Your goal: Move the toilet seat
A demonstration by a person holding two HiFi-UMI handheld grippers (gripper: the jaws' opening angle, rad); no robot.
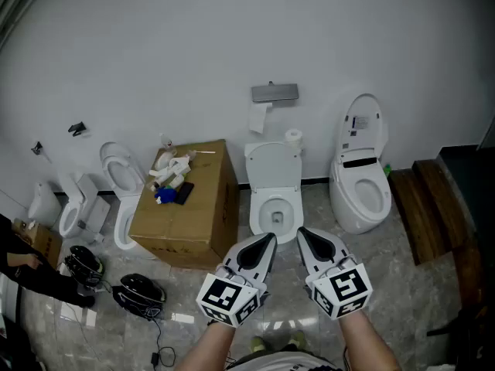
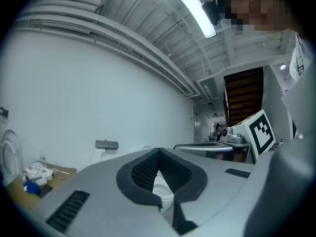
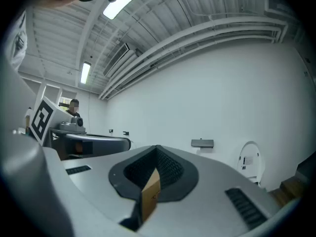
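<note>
Both the left tongs [image 1: 270, 239] and the right tongs [image 1: 303, 232] are pressed closed with nothing in them, held level just short of the middle toilet [image 1: 276, 211], whose toilet seat [image 1: 273, 167] appears raised against the wall. Closed like this they would probably only nudge the seat, and a loose pinch could let it drop hard onto the bowl. A cardboard box [image 1: 186, 207] topped with clutter crowds the left side, a paper roll [image 1: 292, 137] sits behind the seat, and a 2nd toilet [image 1: 360, 180] stands to the right; the front approach looks unobstructed.
</note>
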